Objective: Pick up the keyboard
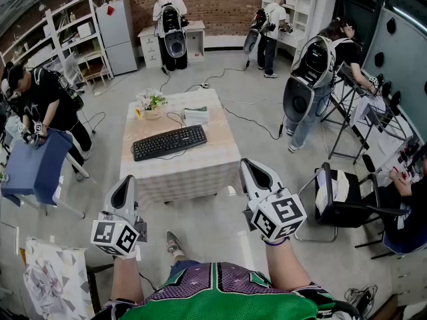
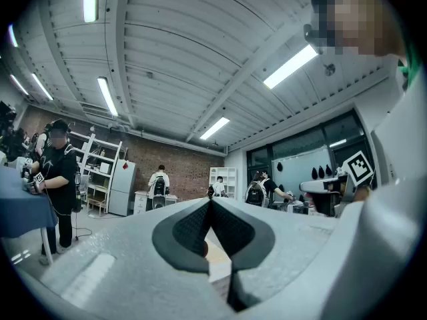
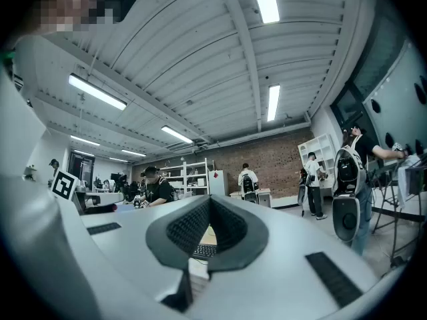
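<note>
A black keyboard (image 1: pixel 169 142) lies slantwise on the low cloth-covered table (image 1: pixel 200 172), its cable trailing off behind it. My left gripper (image 1: pixel 125 184) hovers short of the table's near left corner, jaws shut and empty. My right gripper (image 1: pixel 249 167) is level with the table's near right edge, likewise shut with nothing in it. In the right gripper view a strip of the keyboard (image 3: pixel 203 251) shows low between the closed pads (image 3: pixel 189 227). The left gripper view shows its pads (image 2: pixel 230 229) meeting at the tips, with only a sliver of the table below them.
On the table's far end stand a small flower pot (image 1: pixel 151 104) and a white box (image 1: pixel 195 115). A folding chair (image 1: pixel 340 195) is at the right. A person with a blue board (image 1: pixel 30 165) is at the left. Several people stand by shelves and desks farther back.
</note>
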A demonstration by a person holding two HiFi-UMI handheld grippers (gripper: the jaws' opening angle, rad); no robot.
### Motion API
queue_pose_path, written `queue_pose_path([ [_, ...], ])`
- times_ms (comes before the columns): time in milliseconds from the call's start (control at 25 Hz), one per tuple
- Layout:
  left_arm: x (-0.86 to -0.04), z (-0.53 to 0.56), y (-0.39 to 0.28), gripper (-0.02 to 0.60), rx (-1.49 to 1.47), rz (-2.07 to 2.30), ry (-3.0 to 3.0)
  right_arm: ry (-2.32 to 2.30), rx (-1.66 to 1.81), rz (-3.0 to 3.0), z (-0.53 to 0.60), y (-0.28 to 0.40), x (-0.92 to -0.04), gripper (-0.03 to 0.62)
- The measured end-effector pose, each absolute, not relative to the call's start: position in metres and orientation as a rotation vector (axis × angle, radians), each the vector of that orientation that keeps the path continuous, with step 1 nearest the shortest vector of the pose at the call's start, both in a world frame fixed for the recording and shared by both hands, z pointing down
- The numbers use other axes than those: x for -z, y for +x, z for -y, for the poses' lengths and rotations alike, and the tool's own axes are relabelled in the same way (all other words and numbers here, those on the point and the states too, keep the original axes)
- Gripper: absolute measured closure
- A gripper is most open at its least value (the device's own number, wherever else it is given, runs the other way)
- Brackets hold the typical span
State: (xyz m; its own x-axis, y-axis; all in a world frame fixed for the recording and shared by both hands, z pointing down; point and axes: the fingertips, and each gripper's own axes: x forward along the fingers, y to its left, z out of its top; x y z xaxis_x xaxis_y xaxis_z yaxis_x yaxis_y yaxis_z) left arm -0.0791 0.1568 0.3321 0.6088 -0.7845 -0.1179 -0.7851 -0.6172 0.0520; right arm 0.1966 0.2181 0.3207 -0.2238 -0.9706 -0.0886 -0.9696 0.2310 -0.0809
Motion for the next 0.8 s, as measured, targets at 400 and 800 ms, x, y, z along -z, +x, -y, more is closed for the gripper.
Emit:
queue_pose_path([
  [400,-0.328,-0.158,-0.07,0.565,-0.202,-1.346,-2.819,-1.878,0.009,-2.351,-0.223,0.204,-0.316,0.592],
  [800,-0.331,-0.151,-0.071,0.565,-0.181,-1.355,-2.821,-1.81,-0.024,-2.358,-0.22,0.2,-0.309,0.592],
])
